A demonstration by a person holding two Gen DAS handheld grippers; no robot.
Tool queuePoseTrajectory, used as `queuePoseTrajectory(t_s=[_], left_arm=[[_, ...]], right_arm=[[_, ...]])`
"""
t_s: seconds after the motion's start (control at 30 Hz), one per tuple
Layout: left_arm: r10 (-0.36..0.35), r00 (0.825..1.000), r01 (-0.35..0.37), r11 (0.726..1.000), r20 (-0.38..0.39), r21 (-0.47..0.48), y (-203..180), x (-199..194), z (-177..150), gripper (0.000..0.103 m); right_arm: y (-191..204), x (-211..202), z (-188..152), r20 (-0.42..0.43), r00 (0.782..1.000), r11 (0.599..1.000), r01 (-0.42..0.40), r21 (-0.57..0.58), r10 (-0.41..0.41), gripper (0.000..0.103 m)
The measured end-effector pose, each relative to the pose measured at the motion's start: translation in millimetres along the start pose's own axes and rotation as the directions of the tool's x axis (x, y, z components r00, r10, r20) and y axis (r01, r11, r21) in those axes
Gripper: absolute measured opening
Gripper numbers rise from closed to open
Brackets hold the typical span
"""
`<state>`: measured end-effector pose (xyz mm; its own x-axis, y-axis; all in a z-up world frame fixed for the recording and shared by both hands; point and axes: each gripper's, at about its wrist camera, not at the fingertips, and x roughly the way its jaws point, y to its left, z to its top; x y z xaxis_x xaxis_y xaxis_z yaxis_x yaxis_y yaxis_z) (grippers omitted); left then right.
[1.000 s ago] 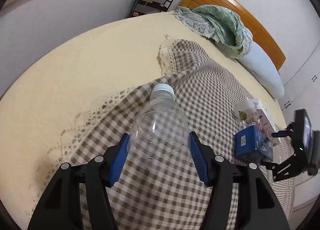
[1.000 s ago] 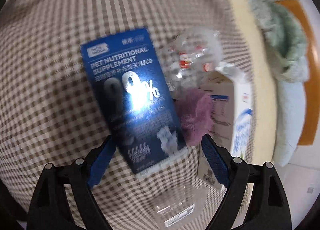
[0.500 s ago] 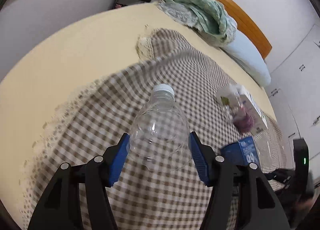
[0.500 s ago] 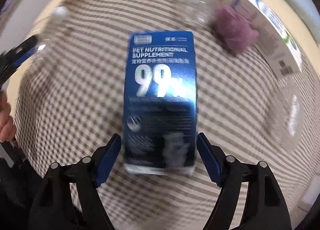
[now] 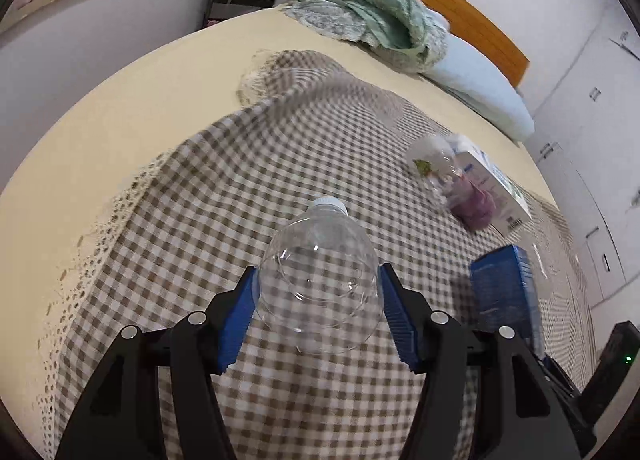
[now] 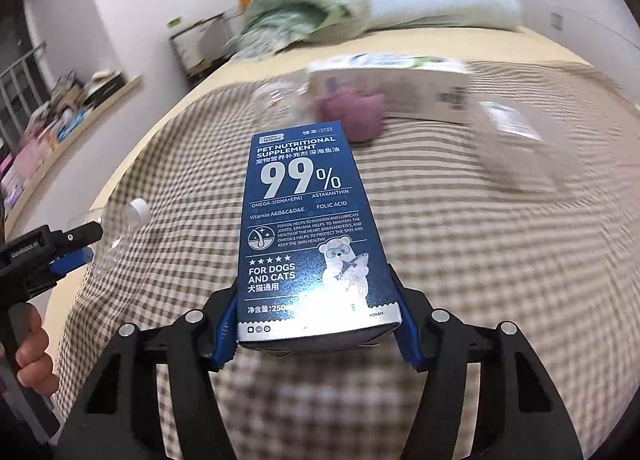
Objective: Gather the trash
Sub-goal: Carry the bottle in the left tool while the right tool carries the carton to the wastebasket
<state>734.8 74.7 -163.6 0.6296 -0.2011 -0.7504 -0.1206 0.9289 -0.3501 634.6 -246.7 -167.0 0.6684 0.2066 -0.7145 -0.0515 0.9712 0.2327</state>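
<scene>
Both grippers are carrying trash.
Right gripper [image 6: 316, 330] is closing across the blue box [image 6: 308, 232], whose long axis is pointing away; left gripper [image 5: 318, 312] is clamping the clear bottle [image 5: 318, 280].

Left gripper [image 5: 318, 308] fingers clamped on bottle [image 5: 318, 280]; right gripper [image 6: 316, 324] fingers closing around blue box [image 6: 308, 228]

Checked blanket [image 5: 192, 220] bare and passable on its left part, toward the cream mattress edge [image 5: 120, 108]. Right side cluttered: white carton [image 6: 392, 88], purple cloth [image 6: 352, 112], small clear bottle [image 5: 432, 164], flattened clear plastic [image 6: 516, 144]. Green blanket [image 5: 372, 20] and pillow [image 5: 480, 92] block the headboard end.
</scene>
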Motion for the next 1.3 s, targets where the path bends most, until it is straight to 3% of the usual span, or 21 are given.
queuePoseTrajectory(t_s=[0.2,0.4,0.57,0.7,0.8,0.87,0.97,1.03,1.13,1.23,1.3], left_arm=[[-0.013,1.000,0.014,0.996,-0.020,0.084,-33,-2,-18,0.058],[-0.032,0.999,0.035,0.978,-0.017,0.208,-71,-14,-44,0.058],[-0.063,0.997,0.072,0.947,-0.038,0.312,-117,-20,-70,0.058],[-0.159,0.985,0.171,0.907,-0.064,0.384,-165,-42,-99,0.058],[-0.277,0.949,0.316,0.854,-0.152,0.414,-209,-64,-135,0.058],[-0.338,0.915,0.402,0.803,-0.219,0.441,-243,-79,-169,0.058],[-0.367,0.871,0.487,0.727,-0.326,0.483,-286,-91,-224,0.058],[-0.343,0.856,0.510,0.683,-0.386,0.523,-313,-94,-267,0.058],[-0.294,0.839,0.526,0.656,-0.458,0.542,-340,-85,-313,0.058],[-0.245,0.818,0.532,0.668,-0.520,0.521,-355,-67,-344,0.058],[-0.208,0.806,0.531,0.668,-0.554,0.522,-368,-56,-365,0.058]], right_arm=[[-60,-77,-18,0.058,0.992,0.992,0.106,0.068,-0.110,0.060],[-156,-189,-73,0.085,0.950,0.945,0.285,0.159,-0.301,0.061],[-226,-286,-156,0.028,0.883,0.853,0.445,0.272,-0.469,0.061],[-287,-322,-247,-0.132,0.849,0.773,0.522,0.361,-0.512,0.061],[-330,-312,-321,-0.274,0.839,0.723,0.544,0.425,-0.470,0.061],[-356,-293,-366,-0.371,0.838,0.703,0.541,0.462,-0.401,0.061],[-388,-249,-419,-0.488,0.831,0.683,0.520,0.513,-0.267,0.061],[-407,-220,-442,-0.519,0.830,0.669,0.504,0.546,-0.203,0.061],[-430,-176,-452,-0.577,0.801,0.661,0.523,0.538,-0.163,0.061],[-446,-135,-465,-0.621,0.774,0.650,0.536,0.539,-0.123,0.061],[-454,-97,-480,-0.702,0.698,0.670,0.591,0.450,-0.144,0.063]])
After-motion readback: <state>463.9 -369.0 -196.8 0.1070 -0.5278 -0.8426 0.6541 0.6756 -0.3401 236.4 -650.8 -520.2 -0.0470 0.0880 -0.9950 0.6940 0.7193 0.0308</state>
